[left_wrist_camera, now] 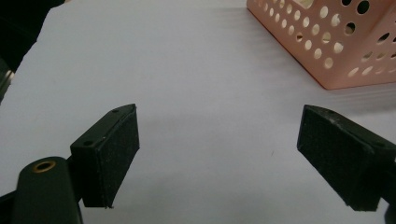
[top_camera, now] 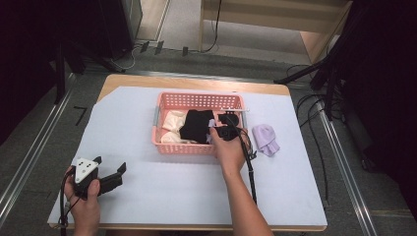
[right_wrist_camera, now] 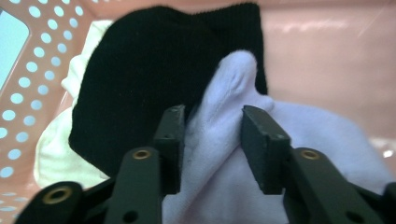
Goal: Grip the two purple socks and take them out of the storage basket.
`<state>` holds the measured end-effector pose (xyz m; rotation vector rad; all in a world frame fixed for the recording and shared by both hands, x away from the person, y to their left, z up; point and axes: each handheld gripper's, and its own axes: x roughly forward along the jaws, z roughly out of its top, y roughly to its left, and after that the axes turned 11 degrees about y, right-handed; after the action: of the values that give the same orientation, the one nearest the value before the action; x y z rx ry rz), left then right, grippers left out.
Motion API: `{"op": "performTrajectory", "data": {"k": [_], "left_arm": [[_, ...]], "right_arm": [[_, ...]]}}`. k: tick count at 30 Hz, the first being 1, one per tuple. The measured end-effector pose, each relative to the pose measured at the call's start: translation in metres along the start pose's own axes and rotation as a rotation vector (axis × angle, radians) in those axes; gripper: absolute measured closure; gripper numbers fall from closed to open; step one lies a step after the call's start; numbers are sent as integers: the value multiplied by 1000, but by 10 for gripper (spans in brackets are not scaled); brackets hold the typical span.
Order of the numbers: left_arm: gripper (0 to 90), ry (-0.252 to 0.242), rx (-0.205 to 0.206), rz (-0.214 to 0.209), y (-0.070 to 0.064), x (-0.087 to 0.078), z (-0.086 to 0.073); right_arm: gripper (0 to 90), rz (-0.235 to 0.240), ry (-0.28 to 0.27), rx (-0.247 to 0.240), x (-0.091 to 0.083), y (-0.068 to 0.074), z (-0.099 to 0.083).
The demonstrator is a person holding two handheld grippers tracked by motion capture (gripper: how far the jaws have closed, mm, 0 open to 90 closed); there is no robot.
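A pink perforated basket point(top_camera: 201, 96) stands mid-table with a black sock point(top_camera: 196, 126) and cream socks point(top_camera: 172, 121) inside. My right gripper point(top_camera: 215, 129) reaches into the basket's right half. In the right gripper view it point(right_wrist_camera: 212, 121) is shut on a raised fold of a pale lavender sock point(right_wrist_camera: 229, 79). That sock lies against the black sock point(right_wrist_camera: 149, 70), with a cream sock point(right_wrist_camera: 56, 149) at the left. My left gripper point(top_camera: 109, 164) rests low over the white sheet at the front left, open point(left_wrist_camera: 218, 123) with nothing between its pads.
Another lavender sock point(top_camera: 265, 138) lies on the white sheet point(top_camera: 147, 187) just right of the basket. The basket corner point(left_wrist_camera: 327, 51) sits ahead and right of the left gripper. A cable trails from the right hand toward the front edge.
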<state>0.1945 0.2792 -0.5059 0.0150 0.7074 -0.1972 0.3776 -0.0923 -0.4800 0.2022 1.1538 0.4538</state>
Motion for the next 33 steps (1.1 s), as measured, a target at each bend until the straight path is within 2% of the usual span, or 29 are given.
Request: {"op": "performTrajectory", "data": {"k": [1,2,4,6,11,13,15,17,18,21,23,25,27,29,31,33], "left_arm": [[137,0,0,0,0,0,0],[137,-2,0,0,0,0,0],[137,-1,-1,-2,1,0,0],[137,-1,2,-3,1,0,0],[137,2,1,-2,0,0,0],[137,3,0,3,0,0,0],[137,4,0,3,0,0,0],[137,5,-1,2,0,0,0],[137,6,0,3,0,0,0],[137,5,2,3,0,0,0],[137,1,1,3,0,0,0],[137,-2,0,1,0,0,0],[137,-1,1,-2,0,0,0],[137,2,1,-2,1,0,0],[137,2,-3,-3,0,0,0],[137,4,-4,-3,0,0,0]], "right_arm": [[734,11,16,4,2,-1,0],[791,14,7,3,2,-1,-1],[841,9,-30,4,-2,-1,-2],[853,-6,-83,-2,-9,0,-4],[855,-49,-174,-29,-25,5,-7],[855,-42,-226,-46,-34,8,-8],[854,5,-286,-84,-41,12,-9],[854,25,-310,-107,-47,21,-9],[853,63,-333,-123,-49,26,-8],[853,111,-378,-195,-58,45,-7],[852,177,-421,-233,-64,55,-7],[851,228,-456,-247,-68,61,-6],[846,227,-452,-231,-70,60,-5],[838,159,-403,-213,-62,53,-2],[829,98,-332,-168,-48,40,-2],[806,66,-293,-166,-38,33,-5]]}}
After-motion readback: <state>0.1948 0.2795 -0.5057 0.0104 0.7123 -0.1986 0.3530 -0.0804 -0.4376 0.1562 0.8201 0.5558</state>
